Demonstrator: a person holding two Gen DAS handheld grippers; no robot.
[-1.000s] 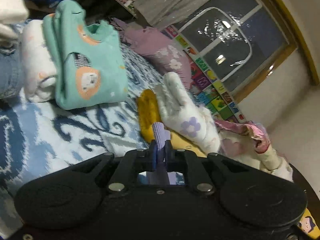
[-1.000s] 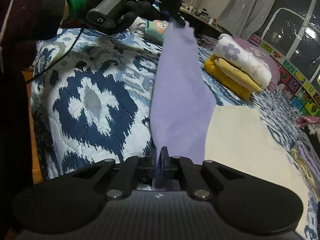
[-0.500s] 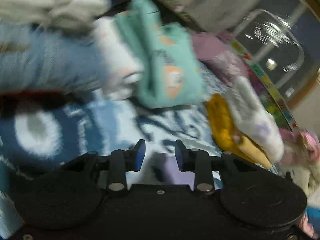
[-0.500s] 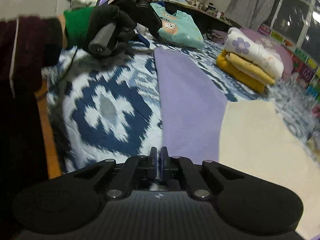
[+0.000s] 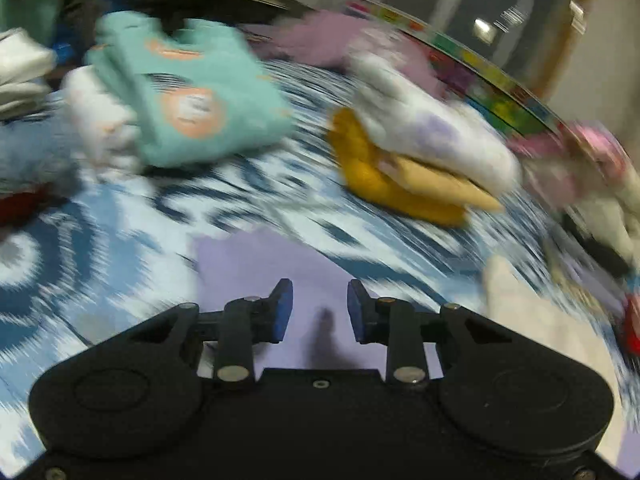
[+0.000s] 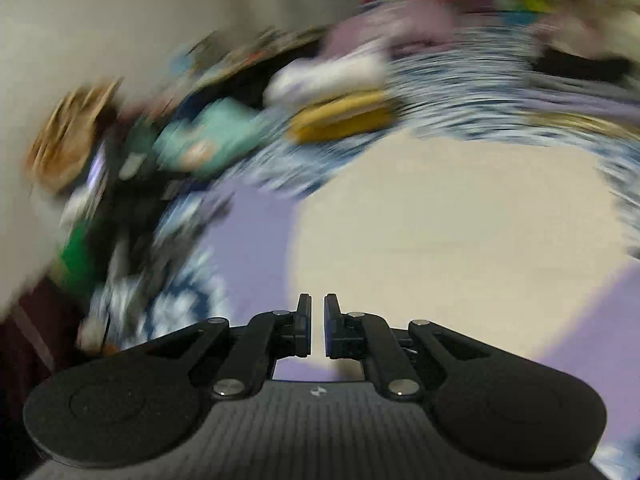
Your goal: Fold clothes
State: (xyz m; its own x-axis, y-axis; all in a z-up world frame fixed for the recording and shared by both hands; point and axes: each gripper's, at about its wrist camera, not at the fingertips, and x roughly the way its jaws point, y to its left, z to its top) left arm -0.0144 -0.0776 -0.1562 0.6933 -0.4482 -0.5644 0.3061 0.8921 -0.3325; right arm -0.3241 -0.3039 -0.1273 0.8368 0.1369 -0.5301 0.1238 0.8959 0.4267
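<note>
Left wrist view shows the lavender cloth [image 5: 256, 276] lying flat on the blue-and-white patterned bedspread [image 5: 120, 240], straight ahead at twelve o'clock of the left gripper [image 5: 319, 309] and running under it. It looks thin, light and limp, the sort of fabric that slides on itself and sags from wherever it is pinched, so I would take it at a corner or along a hem, both ends together, to keep the fold square. The left gripper's blue pads [image 5: 282, 310] stand parted with nothing between them, only cloth showing below the gap; whether they brush it I cannot tell through the blur. Its jaws have just been opening. From the right wrist view, the right gripper [image 6: 317, 325] shows a narrow slit between its pads, which have just been easing apart, with nothing caught there. Beyond it a cream cloth [image 6: 452, 224] lies over the lavender one. Folded stacks, teal [image 5: 188, 92] at ten o'clock, yellow-and-white [image 5: 404, 160] at one, sit well apart
</note>
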